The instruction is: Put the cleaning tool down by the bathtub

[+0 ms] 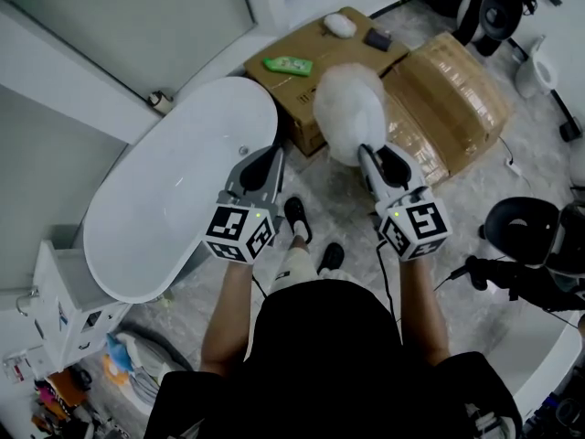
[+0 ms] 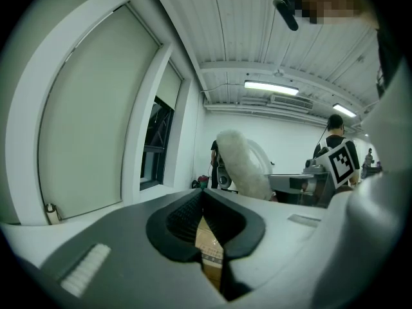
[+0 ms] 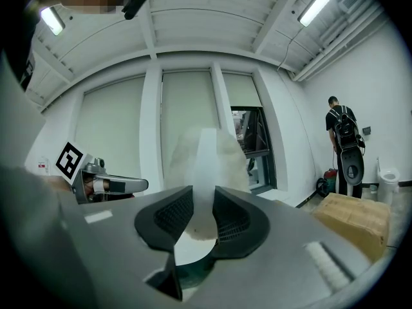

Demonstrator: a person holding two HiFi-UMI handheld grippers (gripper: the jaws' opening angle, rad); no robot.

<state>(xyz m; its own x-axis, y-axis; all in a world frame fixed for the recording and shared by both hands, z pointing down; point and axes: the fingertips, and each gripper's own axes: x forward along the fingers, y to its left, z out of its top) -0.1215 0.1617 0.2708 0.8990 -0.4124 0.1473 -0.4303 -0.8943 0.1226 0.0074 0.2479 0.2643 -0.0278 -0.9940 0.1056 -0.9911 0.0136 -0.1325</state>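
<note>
**Fluffy tool held high, tub off to the left**

The right gripper (image 1: 379, 158) was clamped on the cleaning tool (image 1: 349, 112), its jaws pinching the pale handle (image 3: 205, 148) just below the fluffy white head. The left gripper (image 1: 262, 163) had its jaws drawn together with nothing between them. It hung just beside the rim of the bathtub (image 1: 174, 190).

The tool was in the air, above the cardboard boxes (image 1: 439, 99) and to the right of the tub's near end – not beside the tub on the floor (image 1: 343, 204).

Its long axis ran in line with the right gripper's jaws. The handle end sat in the grip and the head pointed away from the person, forward and upward, to judge by the ceiling filling the right gripper view.

The risks looked plain enough. The bulky head on a slim handle could pivot in the jaws when tipped down. The head also hid much of the ground beneath it, so it could land on the boxes rather than the floor. The strip of floor between tub and boxes was tight – and the person's shoes (image 1: 297, 216) stood there too
</note>
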